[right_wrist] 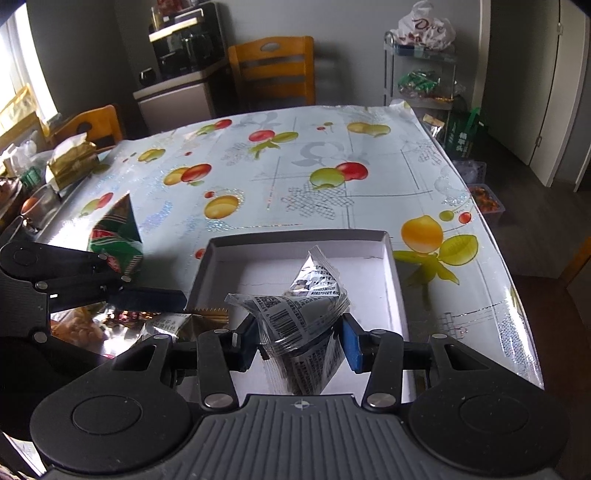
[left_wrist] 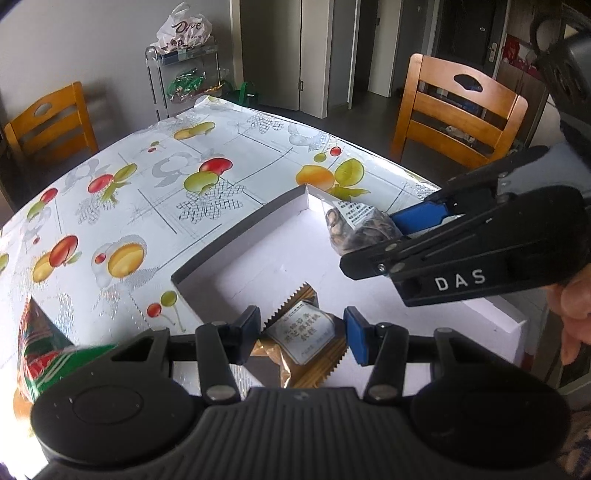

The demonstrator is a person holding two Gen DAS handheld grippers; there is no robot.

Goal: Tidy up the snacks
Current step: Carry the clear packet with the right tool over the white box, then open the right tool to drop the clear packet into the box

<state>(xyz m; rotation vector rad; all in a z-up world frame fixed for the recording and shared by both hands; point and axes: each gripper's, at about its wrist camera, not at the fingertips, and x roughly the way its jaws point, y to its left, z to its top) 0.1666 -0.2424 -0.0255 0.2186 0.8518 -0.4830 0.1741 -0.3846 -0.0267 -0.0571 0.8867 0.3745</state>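
The right claw (left_wrist: 373, 238), marked "DAS", grips a clear barcoded seed packet (right_wrist: 303, 321); the left claw (left_wrist: 302, 334) pinches a gold sachet (left_wrist: 306, 343) with unreadable print. Both hang over the white box (right_wrist: 395, 266); a "Dove" bag (left_wrist: 184, 29) sits behind the table (left_wrist: 147, 206).

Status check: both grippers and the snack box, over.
Left gripper shut on gold snack packet. Right gripper shut on clear seed packet. Both over white box; box interior bare. Green packet beside box, not blocking.
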